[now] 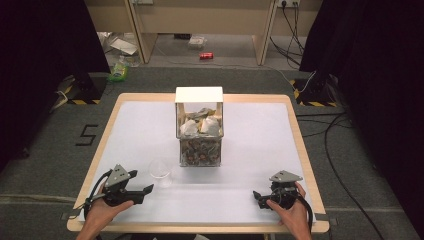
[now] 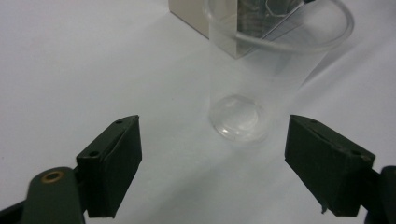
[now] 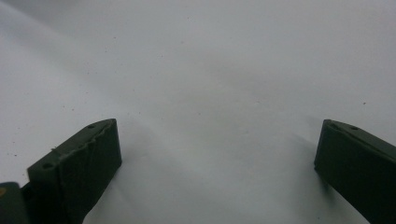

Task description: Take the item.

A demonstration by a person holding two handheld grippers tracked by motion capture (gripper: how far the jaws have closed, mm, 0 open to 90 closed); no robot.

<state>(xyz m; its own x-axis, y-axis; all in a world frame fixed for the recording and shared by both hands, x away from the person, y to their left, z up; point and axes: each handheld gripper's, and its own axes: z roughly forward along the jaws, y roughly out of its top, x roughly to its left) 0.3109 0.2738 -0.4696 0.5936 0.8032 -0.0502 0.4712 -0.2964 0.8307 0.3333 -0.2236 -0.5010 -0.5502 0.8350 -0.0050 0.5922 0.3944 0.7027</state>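
Left gripper lines up on the clear cup

Left gripper (image 2: 212, 154) fingers spread wide, clear cup (image 2: 247, 93) upright just ahead between them, untouched; best advance level, squeeze gently. Right gripper (image 3: 217, 163) fingers wide apart, empty, over bare worktop (image 3: 196, 70).

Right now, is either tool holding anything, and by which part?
Nothing is held. The left tool is open, its jaws short of the clear cup standing ahead of it. The right tool is open over bare table.
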